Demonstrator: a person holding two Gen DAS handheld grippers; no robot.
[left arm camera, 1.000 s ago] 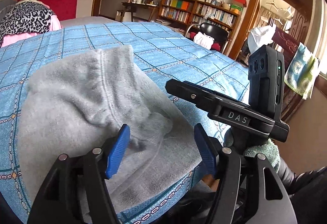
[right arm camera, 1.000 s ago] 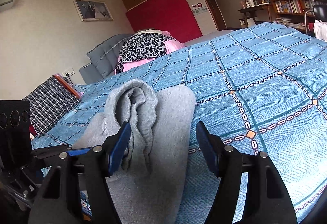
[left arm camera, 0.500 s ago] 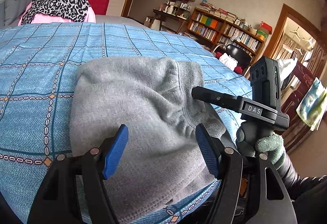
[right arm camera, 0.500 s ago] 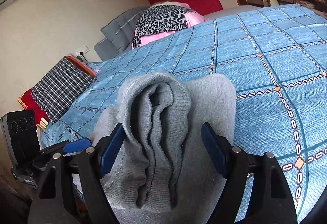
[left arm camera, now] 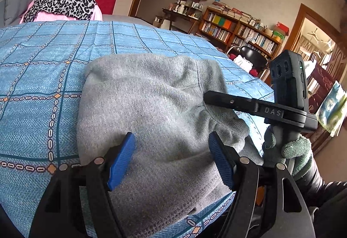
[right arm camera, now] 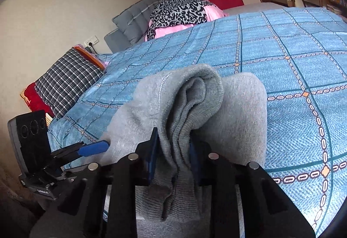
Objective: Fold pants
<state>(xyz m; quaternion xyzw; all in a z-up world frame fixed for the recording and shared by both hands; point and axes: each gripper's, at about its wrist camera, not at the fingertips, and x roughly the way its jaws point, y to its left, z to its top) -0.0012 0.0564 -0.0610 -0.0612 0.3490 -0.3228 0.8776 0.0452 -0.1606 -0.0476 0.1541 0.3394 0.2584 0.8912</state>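
Grey pants [left arm camera: 156, 120], partly folded, are seen lying on the blue checked bedspread [left arm camera: 39, 86] at the near edge of the bed. The right gripper [right arm camera: 173, 157] is closed on a bunched ribbed fold of the pants [right arm camera: 188, 107]; in the left wrist view it [left arm camera: 219, 98] is shown pressed into the fabric from the side. The left gripper [left arm camera: 171, 155] is held with its blue pads [left arm camera: 121, 157] spread wide over the cloth, nothing being clamped. A leopard-print cloth [right arm camera: 180, 12] is visible at the headboard.
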